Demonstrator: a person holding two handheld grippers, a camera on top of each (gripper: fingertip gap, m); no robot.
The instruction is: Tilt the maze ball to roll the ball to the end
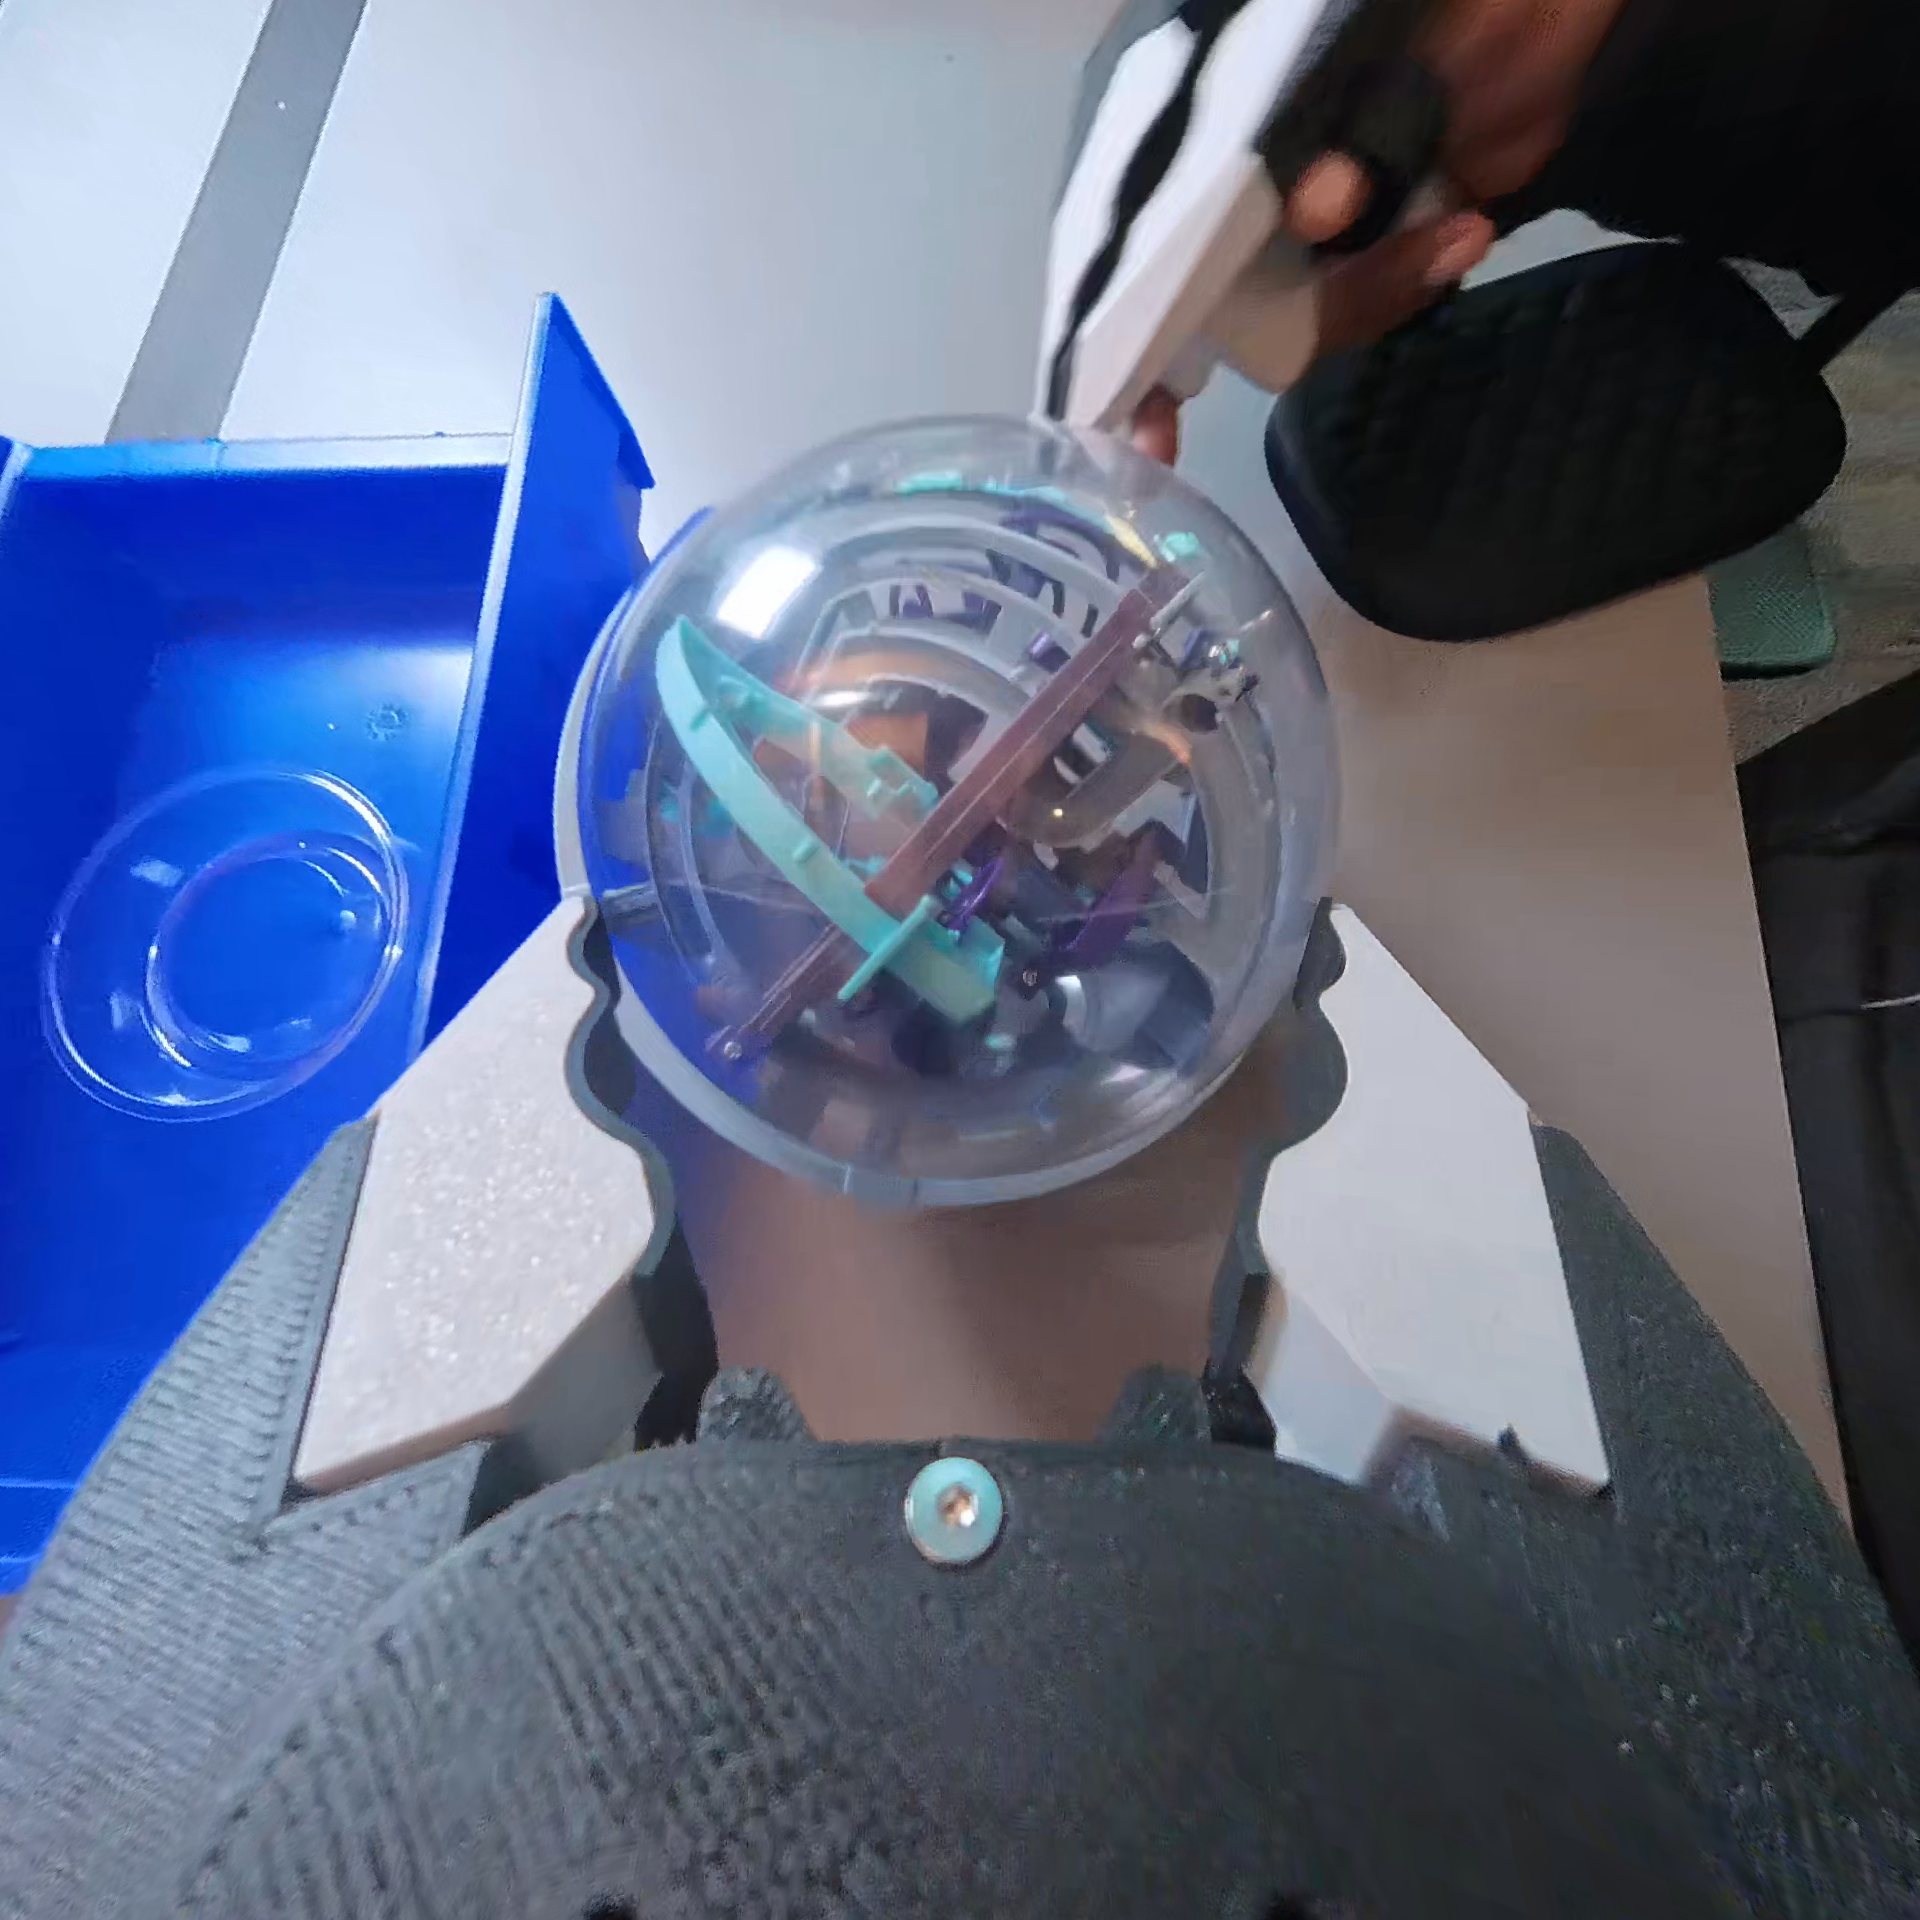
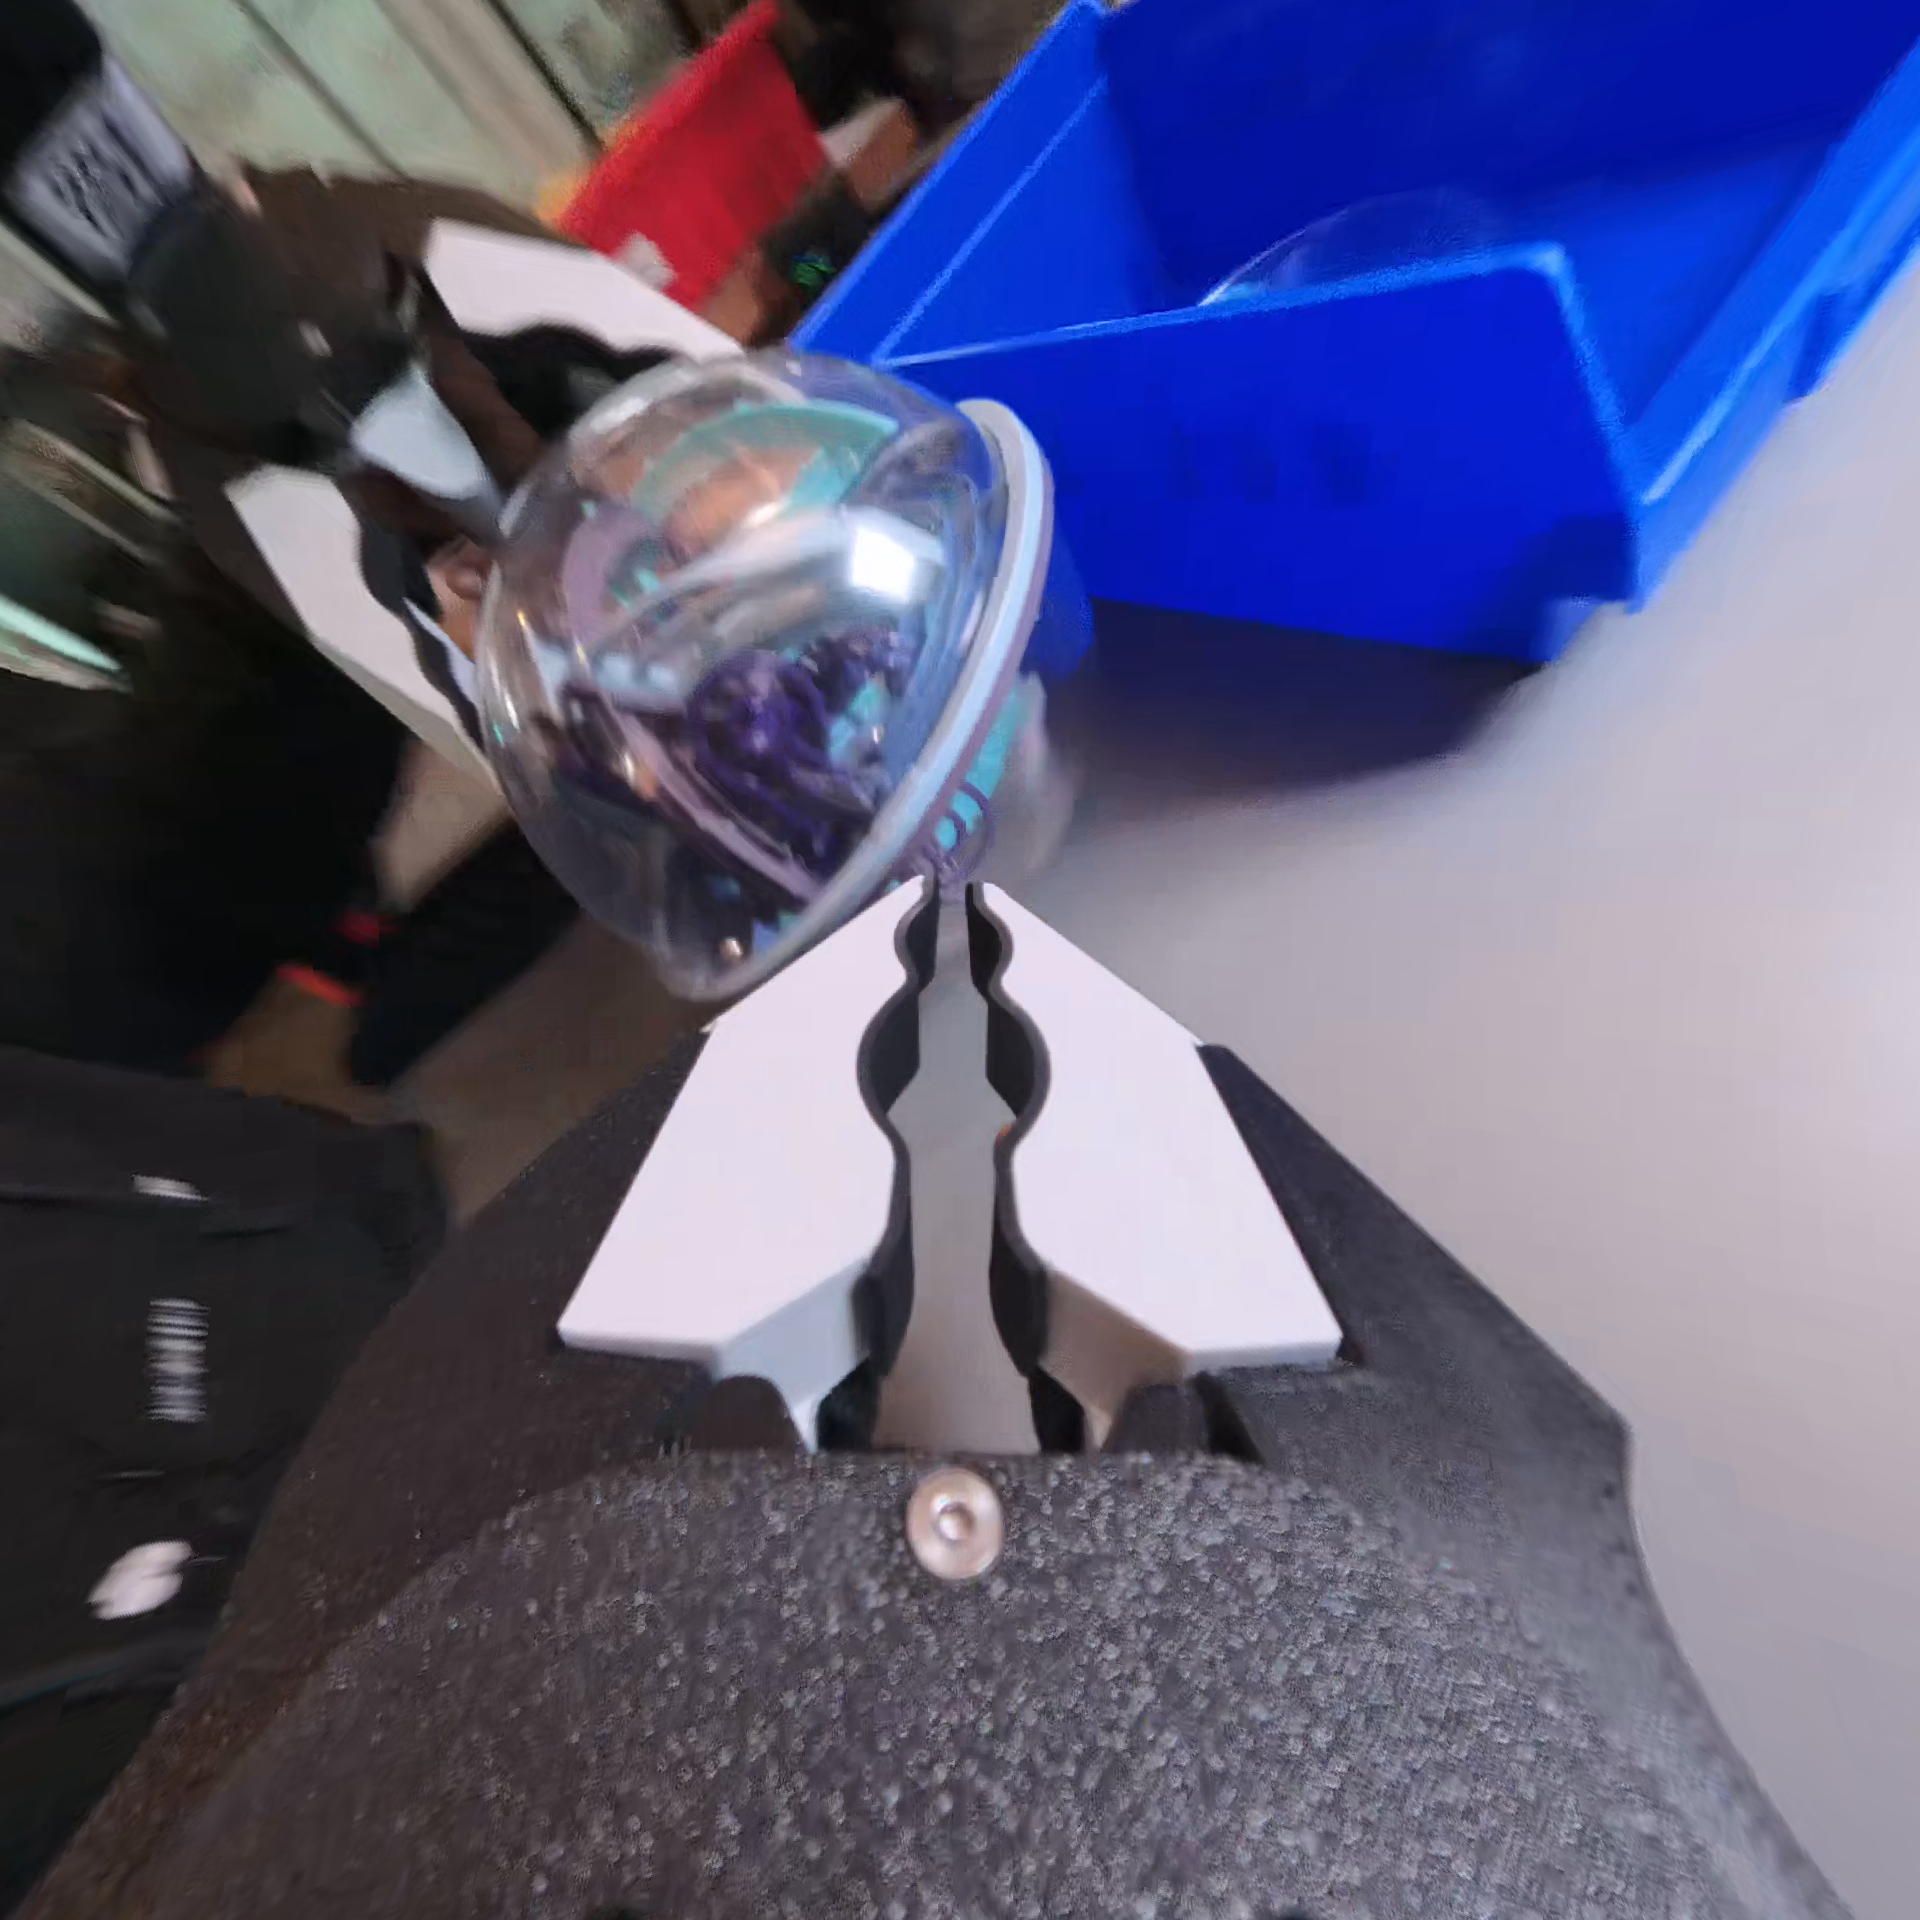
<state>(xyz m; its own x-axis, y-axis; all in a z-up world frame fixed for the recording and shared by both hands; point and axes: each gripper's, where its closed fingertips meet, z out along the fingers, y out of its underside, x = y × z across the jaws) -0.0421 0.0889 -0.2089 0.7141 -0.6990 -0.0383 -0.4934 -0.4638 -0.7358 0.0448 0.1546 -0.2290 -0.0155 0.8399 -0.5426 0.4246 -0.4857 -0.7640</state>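
Bright, even daylight fills both views. Glare spots sit on the clear plastic maze ball (image 1: 945,810), which casts a soft blue-tinted shadow on the pale grey worktop (image 2: 1558,1039). Motion blur smears the right wrist view's background and the far white claw (image 1: 1143,281). Wide-angle distortion bends the edges.

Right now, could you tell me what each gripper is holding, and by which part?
The left gripper clasps the maze ball across its clear shell. The right gripper pinches its equator rim.
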